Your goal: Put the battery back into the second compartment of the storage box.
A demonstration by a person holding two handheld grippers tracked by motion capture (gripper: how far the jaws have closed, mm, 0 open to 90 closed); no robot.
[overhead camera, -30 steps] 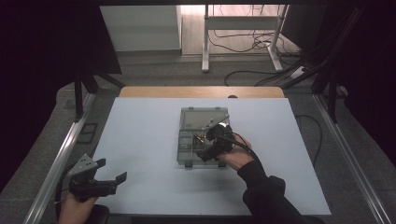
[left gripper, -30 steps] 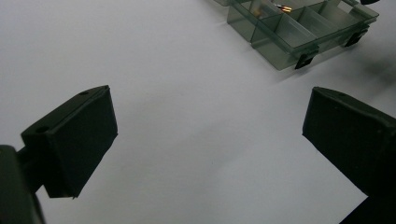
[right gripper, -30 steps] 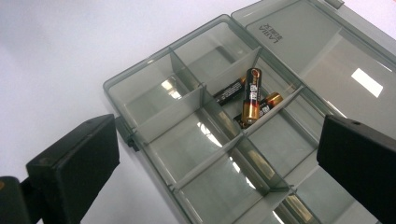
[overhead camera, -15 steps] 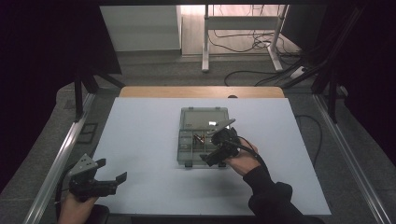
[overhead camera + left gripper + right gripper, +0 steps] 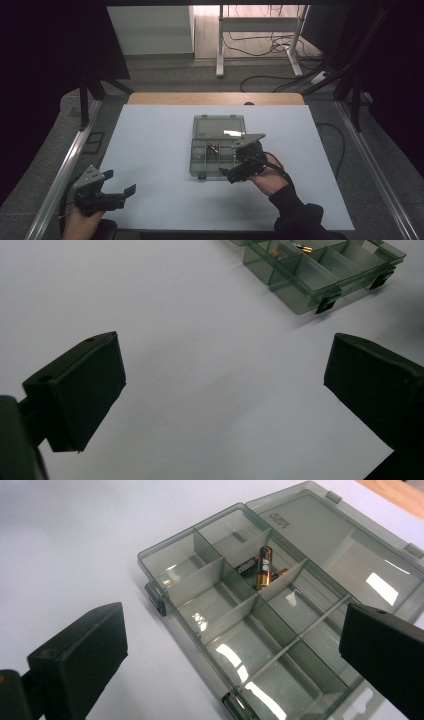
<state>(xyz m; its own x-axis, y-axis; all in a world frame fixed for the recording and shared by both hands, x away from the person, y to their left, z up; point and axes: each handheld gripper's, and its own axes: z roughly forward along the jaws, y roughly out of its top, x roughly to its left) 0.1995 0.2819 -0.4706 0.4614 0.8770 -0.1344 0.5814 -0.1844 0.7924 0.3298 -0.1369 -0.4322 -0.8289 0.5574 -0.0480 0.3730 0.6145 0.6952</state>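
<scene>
The right gripper (image 5: 239,165) has drawn back from the smoky transparent plastic compartment box (image 5: 218,146) mid-desk, jaws wide and empty; black-and-gold batteries (image 5: 262,568) lie inside, likely just dropped. The left gripper (image 5: 107,192) stays open, idle.

Gaping tool (image 5: 222,390), organizer box (image 5: 320,270) beyond

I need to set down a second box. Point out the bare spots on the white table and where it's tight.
Bare: the wide stretch of the white table between the left tool and the organizer box, and the far-left corner. Also the strip right of the box. Tight: around the box's near edge, where the right tool hovers.
</scene>
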